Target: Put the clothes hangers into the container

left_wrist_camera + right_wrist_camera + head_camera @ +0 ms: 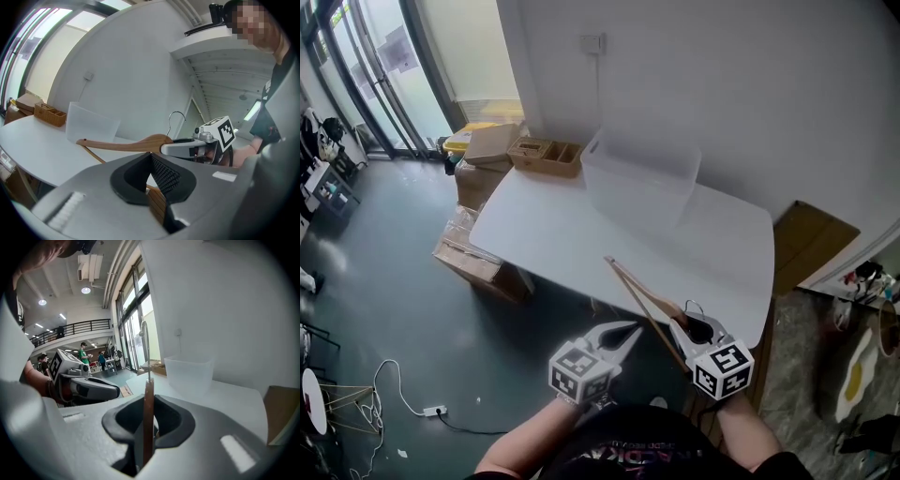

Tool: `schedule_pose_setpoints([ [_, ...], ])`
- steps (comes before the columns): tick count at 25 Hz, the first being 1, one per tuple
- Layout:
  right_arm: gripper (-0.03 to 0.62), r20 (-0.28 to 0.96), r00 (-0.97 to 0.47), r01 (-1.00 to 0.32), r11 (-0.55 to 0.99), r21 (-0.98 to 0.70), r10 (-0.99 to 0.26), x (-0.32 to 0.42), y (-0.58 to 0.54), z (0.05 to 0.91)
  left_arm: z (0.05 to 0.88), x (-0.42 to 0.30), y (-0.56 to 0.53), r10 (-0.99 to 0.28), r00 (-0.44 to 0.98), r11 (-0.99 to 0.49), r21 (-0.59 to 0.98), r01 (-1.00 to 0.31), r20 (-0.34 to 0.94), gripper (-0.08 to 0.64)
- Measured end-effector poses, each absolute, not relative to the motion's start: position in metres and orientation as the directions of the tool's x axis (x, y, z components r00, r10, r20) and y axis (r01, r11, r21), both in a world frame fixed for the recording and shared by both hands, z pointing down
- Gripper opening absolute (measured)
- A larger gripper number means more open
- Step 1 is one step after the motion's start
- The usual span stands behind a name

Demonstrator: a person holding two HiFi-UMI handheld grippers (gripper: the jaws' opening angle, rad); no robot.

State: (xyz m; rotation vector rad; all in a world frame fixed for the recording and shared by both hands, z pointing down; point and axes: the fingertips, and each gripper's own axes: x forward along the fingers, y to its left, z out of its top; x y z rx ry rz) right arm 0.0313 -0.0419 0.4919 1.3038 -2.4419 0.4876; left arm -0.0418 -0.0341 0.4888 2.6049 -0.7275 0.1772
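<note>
A wooden clothes hanger [630,286] with a metal hook hangs in the air over the near edge of the white table [553,234]. My right gripper [680,326] is shut on its neck, and in the right gripper view the wood [148,394] stands edge-on between the pads. My left gripper [633,328] sits close beside it on the left. In the left gripper view a strip of the hanger's lower bar [157,204] shows between its pads, which look shut on it. The translucent container [639,178] stands at the table's far side against the wall, open at the top.
A wooden compartment box [546,155] sits at the table's far left corner. Cardboard boxes [483,155] stand on the floor to the left, and a cardboard sheet [806,244] leans at the right. A cable [422,410] lies on the floor. People stand far off in the hall.
</note>
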Motion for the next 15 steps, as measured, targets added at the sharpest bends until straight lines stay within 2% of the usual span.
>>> schedule_pose_setpoints([
  [15, 0.058, 0.399, -0.512, -0.836, 0.547, -0.031, -0.761, -0.002, -0.072, 0.462, 0.459, -0.078, -0.068, -0.453, 0.869, -0.815, 0.304, -0.494, 0.199, 0.006],
])
